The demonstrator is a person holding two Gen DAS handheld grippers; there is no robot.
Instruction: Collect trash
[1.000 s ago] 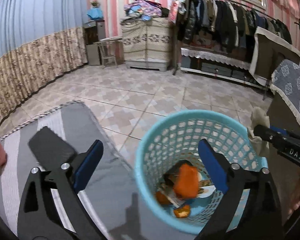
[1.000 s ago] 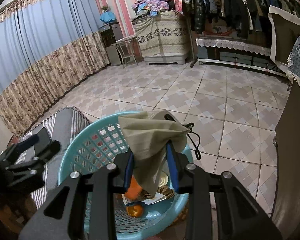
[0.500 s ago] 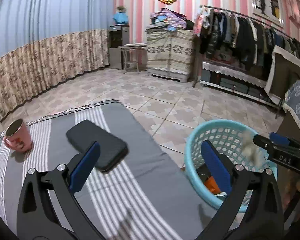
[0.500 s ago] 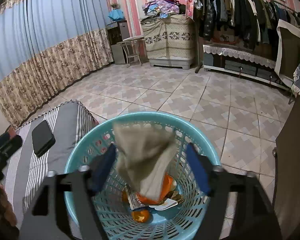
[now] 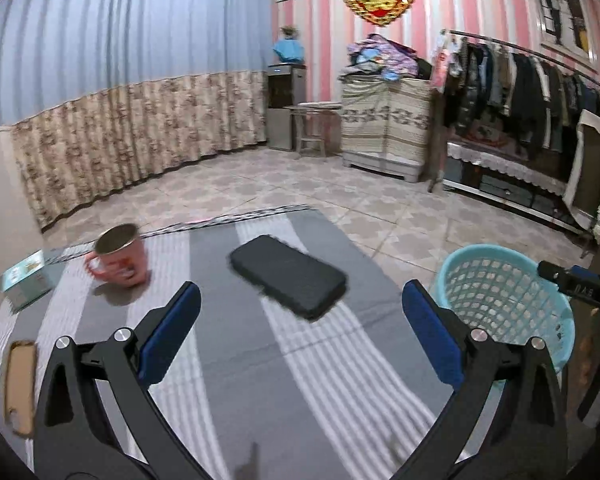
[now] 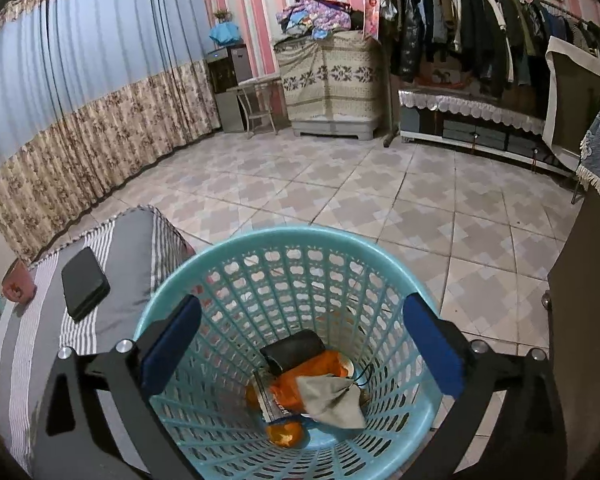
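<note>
Right gripper (image 6: pixel 300 344) above the turquoise basket (image 6: pixel 256 240), jaws opening with nothing between them; beige cloth pouch (image 6: pixel 332 398) lies on orange scraps at the basket bottom. Left gripper (image 5: pixel 300 328), jaws spread and empty, over the striped table (image 5: pixel 260 360), black phone (image 5: pixel 288 276) near its far edge

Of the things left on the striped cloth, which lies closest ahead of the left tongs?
The black phone-like slab, lying flat just beyond the open left tongs. The pink mug stands farther off to their left, and the teal box lies at the cloth's far left edge.
</note>
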